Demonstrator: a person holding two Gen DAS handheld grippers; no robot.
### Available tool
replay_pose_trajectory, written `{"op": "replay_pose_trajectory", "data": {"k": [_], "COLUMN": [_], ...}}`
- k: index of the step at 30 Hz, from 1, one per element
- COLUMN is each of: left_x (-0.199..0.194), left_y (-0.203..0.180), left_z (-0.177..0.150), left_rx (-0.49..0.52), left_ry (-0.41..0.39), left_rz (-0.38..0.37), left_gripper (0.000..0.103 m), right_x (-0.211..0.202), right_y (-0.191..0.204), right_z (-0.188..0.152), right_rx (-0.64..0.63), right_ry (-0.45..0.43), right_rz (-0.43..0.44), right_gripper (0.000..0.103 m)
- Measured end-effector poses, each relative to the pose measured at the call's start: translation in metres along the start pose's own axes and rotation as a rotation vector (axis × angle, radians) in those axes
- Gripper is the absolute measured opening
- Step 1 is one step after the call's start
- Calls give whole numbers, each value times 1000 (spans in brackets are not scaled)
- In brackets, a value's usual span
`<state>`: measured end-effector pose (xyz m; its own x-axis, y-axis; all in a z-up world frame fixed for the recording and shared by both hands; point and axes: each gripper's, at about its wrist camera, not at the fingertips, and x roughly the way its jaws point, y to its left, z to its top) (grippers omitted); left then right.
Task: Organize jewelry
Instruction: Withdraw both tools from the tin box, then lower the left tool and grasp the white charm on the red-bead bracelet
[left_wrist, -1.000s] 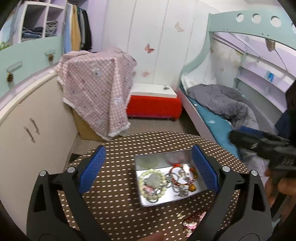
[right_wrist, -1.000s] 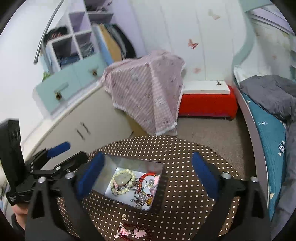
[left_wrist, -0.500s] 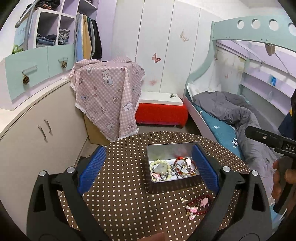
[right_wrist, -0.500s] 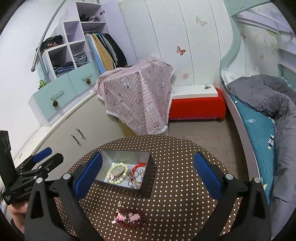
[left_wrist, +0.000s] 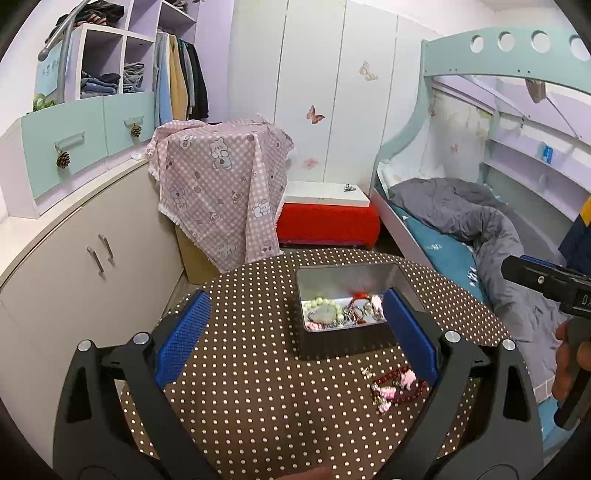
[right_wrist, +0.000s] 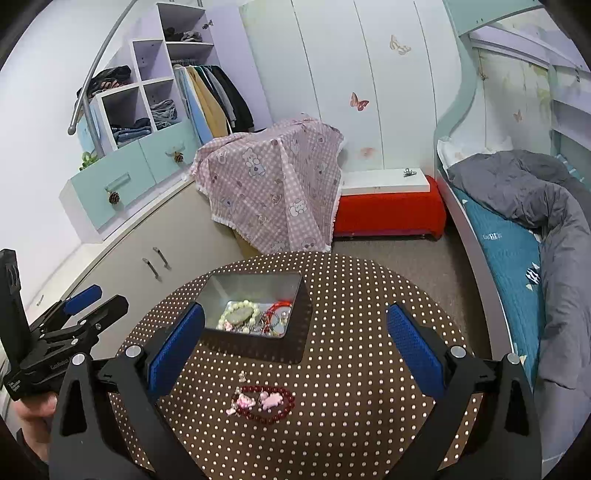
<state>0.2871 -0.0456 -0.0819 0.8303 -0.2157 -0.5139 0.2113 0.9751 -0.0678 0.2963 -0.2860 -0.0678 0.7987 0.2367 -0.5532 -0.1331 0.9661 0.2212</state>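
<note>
Left tongs (left_wrist: 295, 343): jaws wide apart, holding nothing, hovering over the dotted counter (left_wrist: 258, 406). Centre of the left view: open tin (left_wrist: 343, 321) with a pale bead bracelet (left_wrist: 325, 308) and red pieces already inside. Lower right of that view: red bracelet (left_wrist: 397, 384) with pink charms, loose on the counter, just in front of the tin and near the right blue pad (left_wrist: 410, 336). Far right edge: other tool's body gripped by a hand (left_wrist: 567, 363), its tips out of frame.

Right view, lower left: left tool seen side-on, held clear of the counter. Centre: tin (right_wrist: 255, 310); below it, bracelet (right_wrist: 267, 400) lying flat and apart from the tin, with a small pale charm (right_wrist: 242, 376) between them. Right tongs (right_wrist: 295, 350): jaws also spread, empty, framing bracelet and tin.

Step in hand, by the look of it: between picks, one bracelet yet to be put away. Next move likely calls for lowering one pair of tongs over the bead loop, pinching a section without pushing it along the cloth, then lifting it over the tin's rim.

Only the right view shows the bracelet whole and unblocked; only the left shows a hand on the right tool.
</note>
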Motion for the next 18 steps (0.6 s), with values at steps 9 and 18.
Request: {"op": "replay_pose_trajectory", "data": {"k": [9, 18], "left_x": [0, 8], "left_y": [-14, -33], "left_z": [-21, -54], "left_rx": [31, 87], "left_ry": [43, 130], "left_rz": [-33, -56], "left_gripper": [92, 92], "right_x": [-2, 1], "right_y": [2, -3], "right_z": [-16, -37], "right_rx": [-18, -11], "right_ry": [29, 77], "right_rz": [0, -1], "right_gripper": [95, 95]}}
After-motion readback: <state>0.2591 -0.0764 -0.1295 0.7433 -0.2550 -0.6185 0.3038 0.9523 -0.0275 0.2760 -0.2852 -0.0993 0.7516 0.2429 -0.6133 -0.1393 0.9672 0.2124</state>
